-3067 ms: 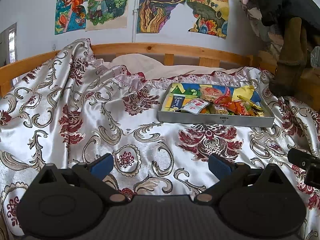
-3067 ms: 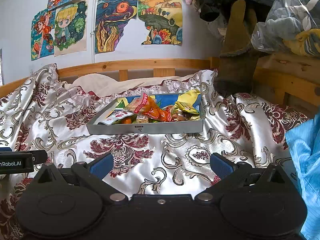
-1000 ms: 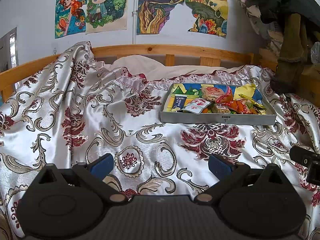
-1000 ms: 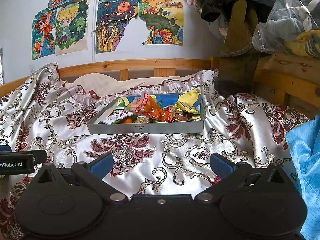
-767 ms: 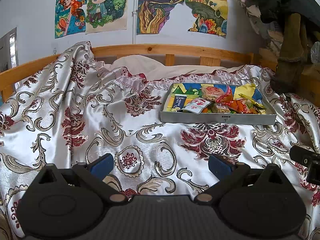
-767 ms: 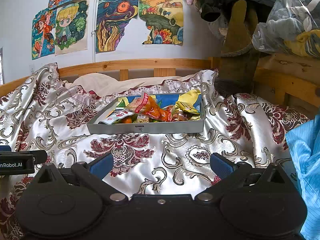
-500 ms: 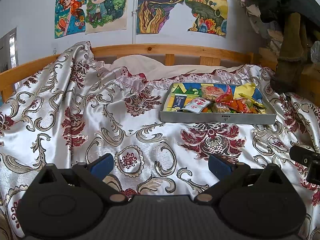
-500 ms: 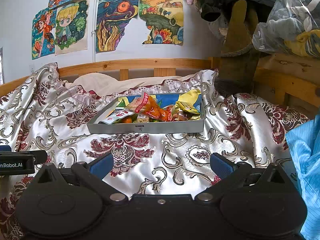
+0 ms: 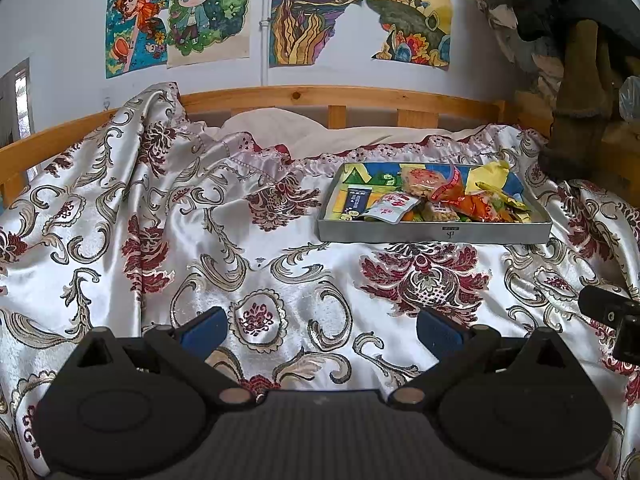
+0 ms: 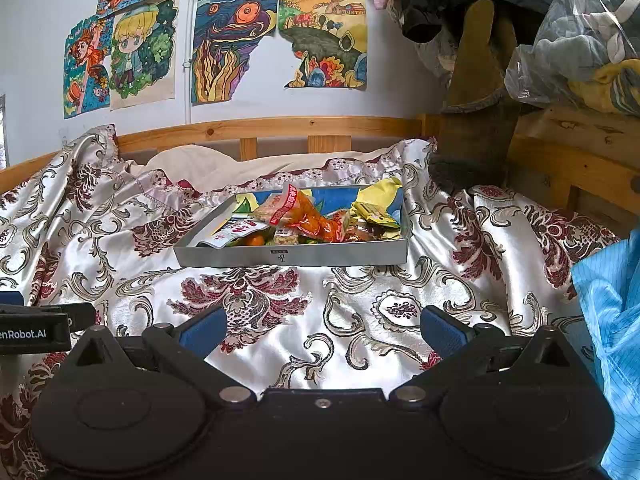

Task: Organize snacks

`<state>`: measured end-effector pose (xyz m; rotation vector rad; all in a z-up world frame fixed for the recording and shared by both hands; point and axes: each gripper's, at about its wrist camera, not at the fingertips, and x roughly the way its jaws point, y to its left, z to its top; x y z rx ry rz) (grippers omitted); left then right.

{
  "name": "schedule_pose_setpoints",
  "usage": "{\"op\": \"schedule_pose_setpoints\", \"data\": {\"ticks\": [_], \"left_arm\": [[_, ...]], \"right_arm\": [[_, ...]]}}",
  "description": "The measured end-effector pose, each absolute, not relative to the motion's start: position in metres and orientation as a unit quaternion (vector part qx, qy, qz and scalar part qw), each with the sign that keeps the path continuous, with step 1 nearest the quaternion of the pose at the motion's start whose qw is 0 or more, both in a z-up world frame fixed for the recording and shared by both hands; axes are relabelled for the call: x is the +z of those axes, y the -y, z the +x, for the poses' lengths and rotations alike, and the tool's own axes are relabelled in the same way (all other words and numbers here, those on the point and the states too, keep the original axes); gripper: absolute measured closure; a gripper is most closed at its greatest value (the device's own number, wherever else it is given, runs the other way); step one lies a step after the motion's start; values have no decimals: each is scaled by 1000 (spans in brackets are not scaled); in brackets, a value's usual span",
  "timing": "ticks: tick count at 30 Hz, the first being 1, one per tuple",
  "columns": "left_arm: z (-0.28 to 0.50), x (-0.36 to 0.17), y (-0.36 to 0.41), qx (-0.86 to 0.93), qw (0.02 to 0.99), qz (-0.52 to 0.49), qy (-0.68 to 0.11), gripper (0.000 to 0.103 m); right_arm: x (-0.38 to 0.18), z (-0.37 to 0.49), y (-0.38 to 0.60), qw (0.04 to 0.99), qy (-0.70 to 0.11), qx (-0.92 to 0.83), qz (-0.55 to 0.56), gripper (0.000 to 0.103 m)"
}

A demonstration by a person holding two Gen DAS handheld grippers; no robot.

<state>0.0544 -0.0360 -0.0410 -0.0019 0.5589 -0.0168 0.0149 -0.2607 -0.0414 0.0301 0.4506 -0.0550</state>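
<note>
Two grippers are hovering low over the bedspread (image 9: 280, 264), level and pointing toward the headboard: the left gripper (image 9: 322, 326) is sitting with its blue-padded fingers spread wide and nothing between them, and the right gripper (image 10: 324, 326) is showing the same wide, empty spread. Each one is appearing at the edge of the other's view, so they are riding side by side, both well short of the tray. One grey tray (image 9: 434, 235) is lying flat on the spread, near the far edge and to the right of centre in the left wrist view. Snack packets (image 10: 304, 216) are piling inside it, overlapping too much for a sure count; one white pouch (image 9: 390, 208) is leaning at the left, one orange-red bag (image 10: 308, 214) is standing up at the middle, and yellow wrappers (image 10: 376, 204) are crowding the right end. Satin cloth, silver with dark red florals, is covering the bed, and a wooden rail (image 9: 340, 98) is running behind it. Four drawings (image 9: 316, 12) are showing on the white wall in the left view. Dark clothing (image 10: 476, 80) is hanging at the right.
</note>
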Motion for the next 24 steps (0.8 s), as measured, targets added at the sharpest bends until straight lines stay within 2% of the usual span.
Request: {"op": "schedule_pose_setpoints", "data": {"ticks": [24], "left_arm": [[60,-43,35,13,951,18,-309,0]], "right_arm": [[-41,15,260,974,-224,-28,14,1]]}}
